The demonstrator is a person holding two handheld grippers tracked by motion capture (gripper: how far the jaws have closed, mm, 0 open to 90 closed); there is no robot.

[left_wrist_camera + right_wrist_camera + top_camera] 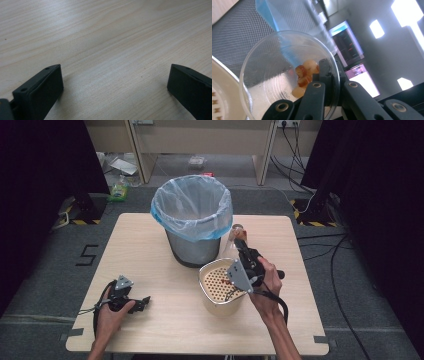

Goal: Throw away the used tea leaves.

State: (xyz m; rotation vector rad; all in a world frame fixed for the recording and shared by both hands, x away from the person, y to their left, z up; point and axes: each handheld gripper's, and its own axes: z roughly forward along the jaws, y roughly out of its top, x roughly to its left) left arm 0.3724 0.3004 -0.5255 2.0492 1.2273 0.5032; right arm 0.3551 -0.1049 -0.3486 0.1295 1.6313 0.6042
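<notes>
Left gripper (142, 301): you rest it on the bare wooden table (150, 330) at the near left; its jaws stand wide apart with nothing between them, only wood grain showing in the left gripper view.
Right gripper (329, 82): you hold it raised above the colander, its jaws clamped on the rim of the clear cup, one jaw inside the wall and one outside.
Clear cup (274, 75): thin see-through plastic, round, with faint ridged rings on its base and fine droplets on the wall; it is tipped, mouth toward the camera in the right gripper view. In the high view it sits at the gripper's far tip (235, 237), just beside the bin.
Contents (304, 75): a few small pale and reddish-brown pieces clustered low by the gripped rim.
Colander (212, 292): cream, perforated floor, under your right hand (267, 287).
Bin (192, 237): grey mesh, lined with a pale blue bag (192, 202), at the far centre of the table.
</notes>
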